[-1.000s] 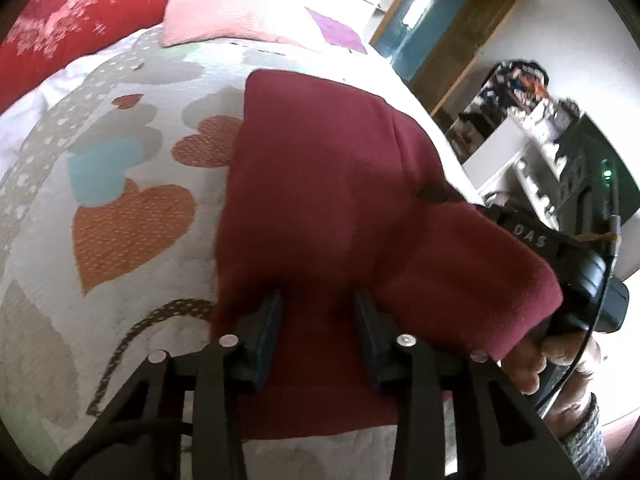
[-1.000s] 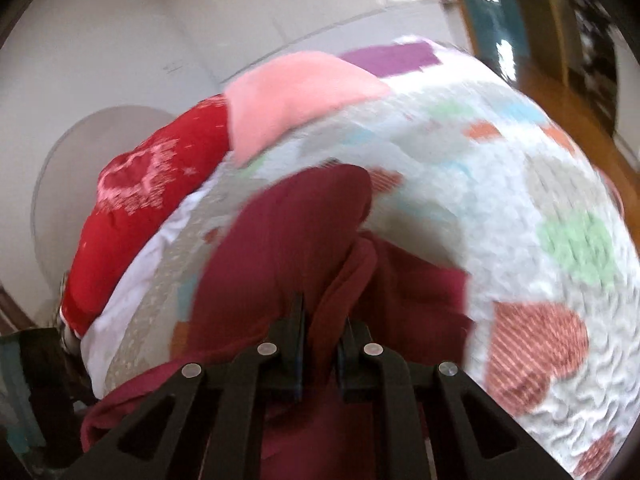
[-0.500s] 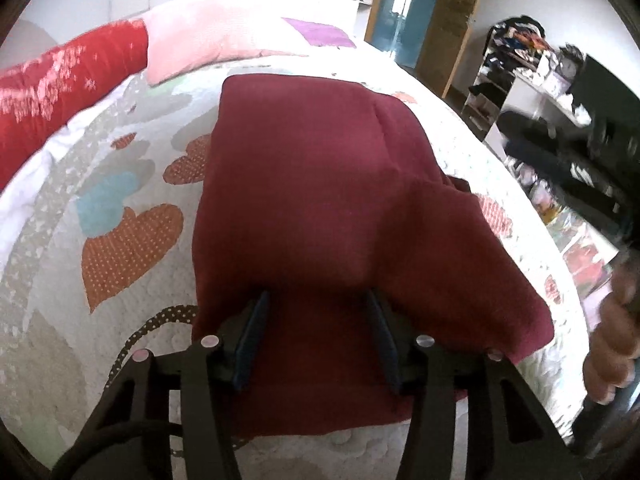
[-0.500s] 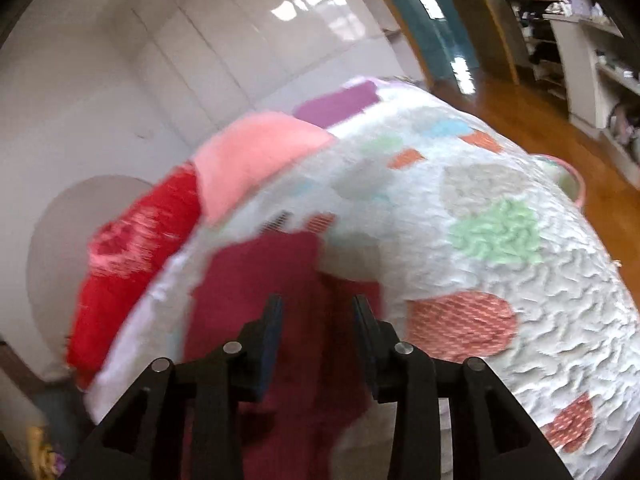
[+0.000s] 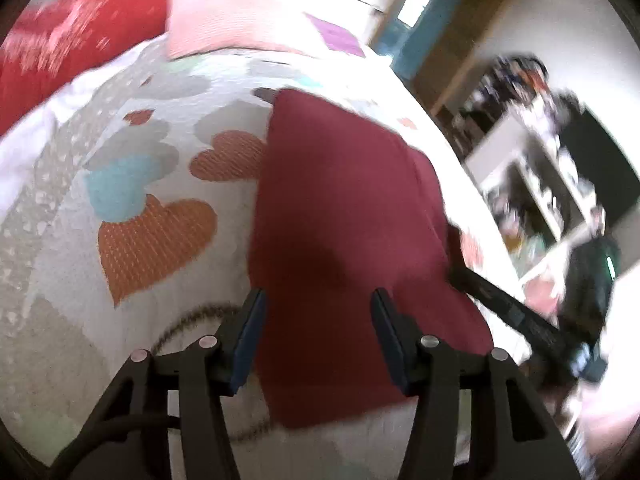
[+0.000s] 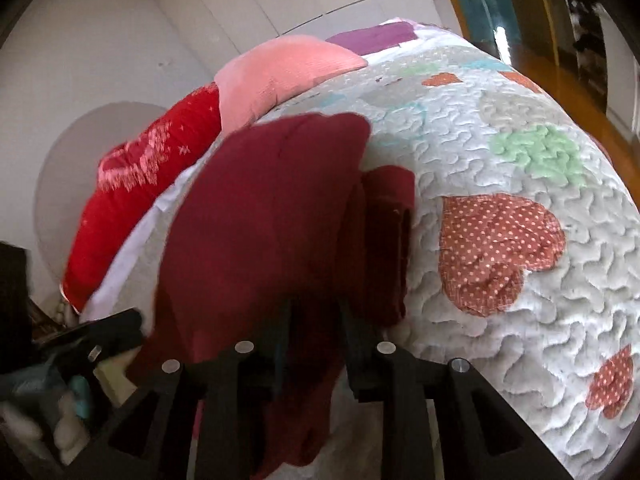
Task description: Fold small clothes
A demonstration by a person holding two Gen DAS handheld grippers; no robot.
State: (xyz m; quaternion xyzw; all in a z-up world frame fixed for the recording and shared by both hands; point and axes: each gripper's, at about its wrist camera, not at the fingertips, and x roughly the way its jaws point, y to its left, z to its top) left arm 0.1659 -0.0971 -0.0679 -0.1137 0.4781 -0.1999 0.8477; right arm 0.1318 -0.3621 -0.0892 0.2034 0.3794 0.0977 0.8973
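Observation:
A dark red garment (image 5: 344, 216) lies folded lengthwise on the heart-patterned quilt (image 5: 152, 184). My left gripper (image 5: 318, 304) is open, its jaws spread wide over the garment's near end, holding nothing. In the right wrist view the same garment (image 6: 272, 216) shows with a narrower folded strip along its right side. My right gripper (image 6: 314, 312) sits low over the garment's near edge with a narrow gap between its jaws and cloth between them; the frame is blurred there and I cannot tell whether it grips. The right gripper's body shows at the garment's right edge in the left wrist view.
A red pillow (image 5: 68, 48) and a pink pillow (image 5: 240, 20) lie at the head of the bed. Shelves and a dark screen (image 5: 576, 152) stand beyond the bed's right side. A wooden floor and doorway (image 6: 520, 32) lie past the far edge.
The right gripper let go of the folded flap, pulled back, and has now come back down onto the garment's near edge. The left gripper opened wider and shifted; the flap now lies flat.

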